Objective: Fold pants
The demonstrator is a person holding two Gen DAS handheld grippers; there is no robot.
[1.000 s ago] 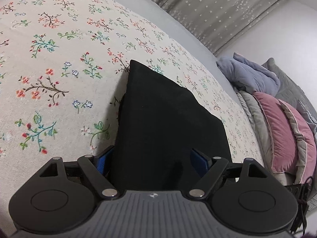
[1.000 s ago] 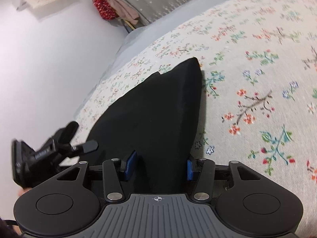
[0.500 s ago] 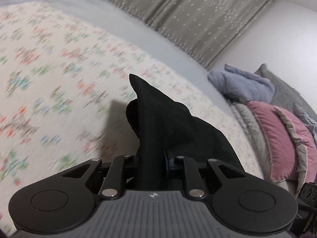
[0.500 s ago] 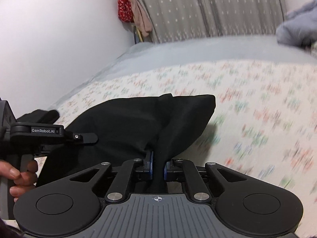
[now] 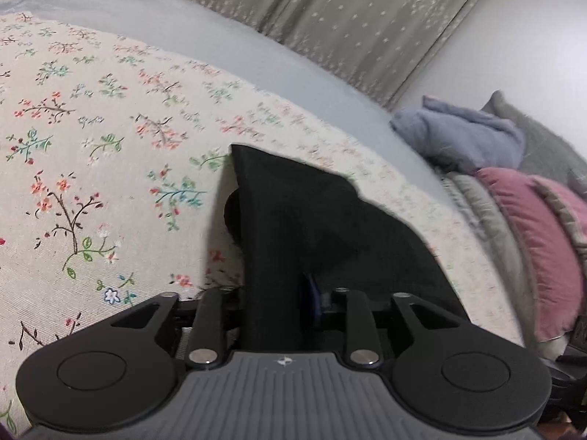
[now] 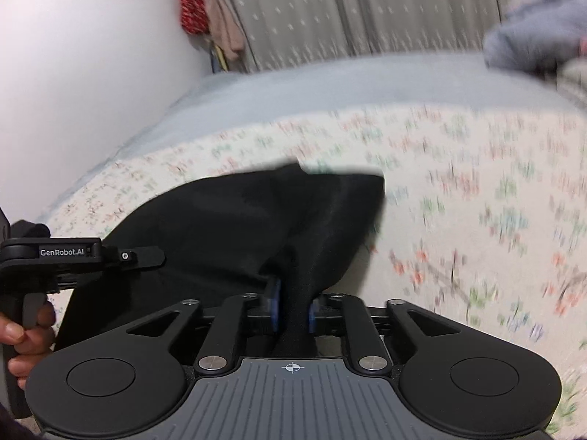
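1. The black pants lie partly on the flowered bedspread of the bed. The near edge is raised off it, with the cloth running up into both claws; the far corner still rests on the spread.

2. The left claw is clamped on a thick bunch of the cloth. Its jaws have just been opening a little, yet the fabric still fills the gap between them. In the right wrist view the same tool shows at the left edge, held by the person's hand.

3. The right claw pinches a narrower gather of the pants between its blue pads. These jaws have also just eased wider, with the cloth still caught between them.

4. Judged step: the near edge is gripped at two points and lifted, a fold in progress.

5. The next move probably calls for carrying both held points together over the resting part, keeping the edge taut and level, then laying it down squarely before letting go.
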